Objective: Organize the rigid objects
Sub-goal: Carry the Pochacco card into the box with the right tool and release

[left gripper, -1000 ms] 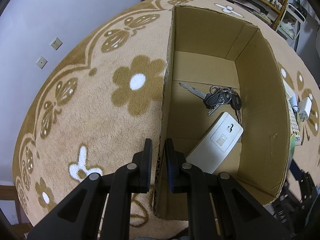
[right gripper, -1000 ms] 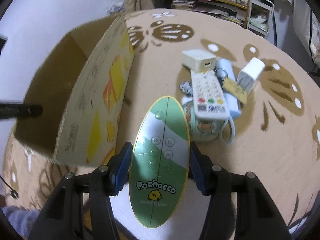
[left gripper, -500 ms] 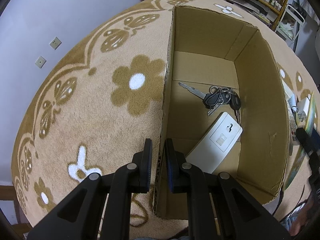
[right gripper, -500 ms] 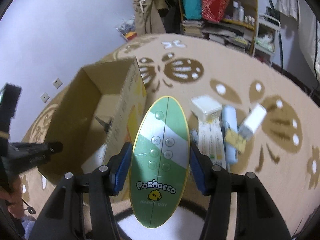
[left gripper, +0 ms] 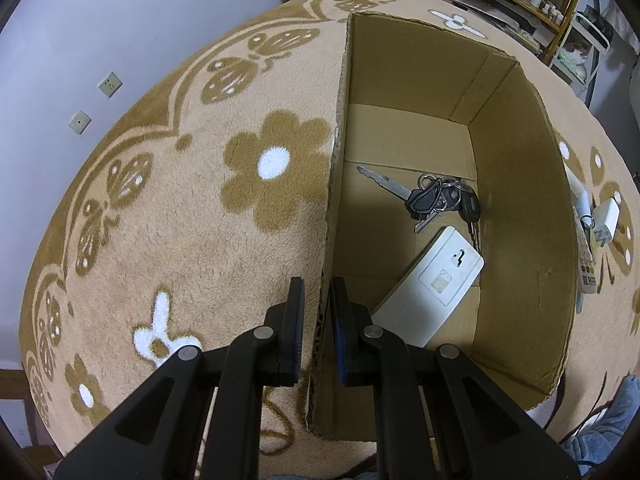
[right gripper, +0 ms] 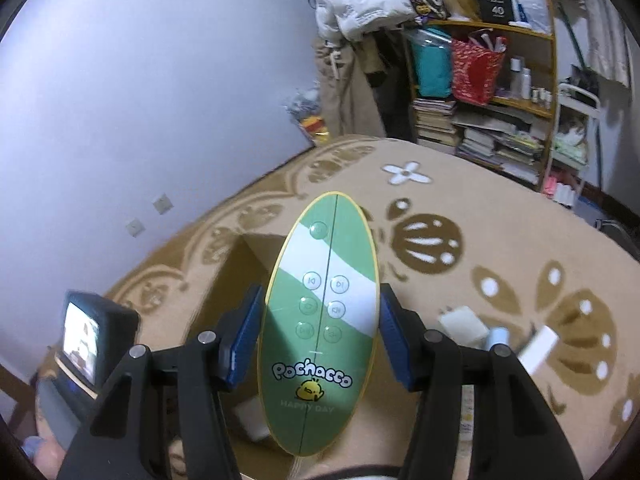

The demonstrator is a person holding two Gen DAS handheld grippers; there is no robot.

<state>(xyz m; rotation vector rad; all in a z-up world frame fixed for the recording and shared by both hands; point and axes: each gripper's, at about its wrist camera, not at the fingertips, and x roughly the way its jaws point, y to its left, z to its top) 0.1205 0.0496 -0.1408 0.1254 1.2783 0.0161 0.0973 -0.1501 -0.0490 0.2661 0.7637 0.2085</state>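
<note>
Left gripper (left gripper: pixel 316 312): pinching near wall of cardboard box (left gripper: pixel 516 184) at 6 o'clock, steadying it. Inside box: key bunch (left gripper: pixel 436 198) at centre, white plate (left gripper: pixel 432 288) at 5 o'clock. Right gripper (right gripper: pixel 320 320): clamped on green oval remote (right gripper: pixel 320 320), raised above box. Advice: lower flat, clear of right wall, release over bare floor at 12 o'clock. Change from half a second earlier: remote lifted higher, box sunk lower in right view; left hold unchanged.

Green-and-white oval remote (right gripper: pixel 320 316); tan flower-patterned rug (left gripper: pixel 200 220).
</note>
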